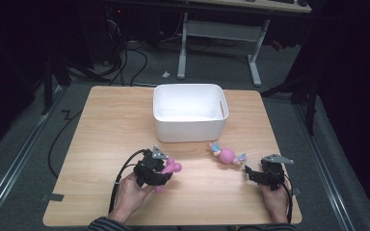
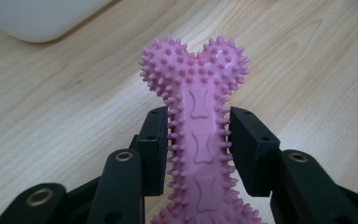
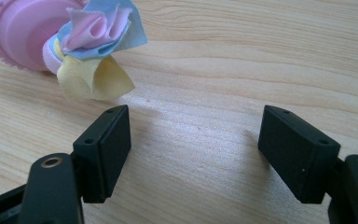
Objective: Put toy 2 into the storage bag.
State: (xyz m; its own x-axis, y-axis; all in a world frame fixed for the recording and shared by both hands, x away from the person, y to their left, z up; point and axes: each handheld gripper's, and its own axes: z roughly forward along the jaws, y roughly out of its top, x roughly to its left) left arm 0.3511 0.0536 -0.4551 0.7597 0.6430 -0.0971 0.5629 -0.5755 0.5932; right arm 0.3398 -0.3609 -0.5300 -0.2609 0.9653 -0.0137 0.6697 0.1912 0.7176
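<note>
A person's left gripper (image 1: 166,169) clamps its jaws on the shaft of a pink spiked bone-shaped chew toy (image 2: 200,135) at the near left of the wooden counter (image 1: 106,125), the toy's long axis running straight out between the jaws, its knobbed end pointing away toward the white plastic bin (image 1: 191,111) at the far centre. Judging by the shadow beneath it, the toy seems to be just clear of the counter. The bin lies beyond and to the right of the held toy, so the coming move looks like a carry forward and right over its near wall. At the near right, the right gripper (image 3: 193,140) rests with jaws wide and empty, a pink ball toy with cloth frills (image 1: 227,155) just beyond it to the left, nearer this hand than the other
</note>
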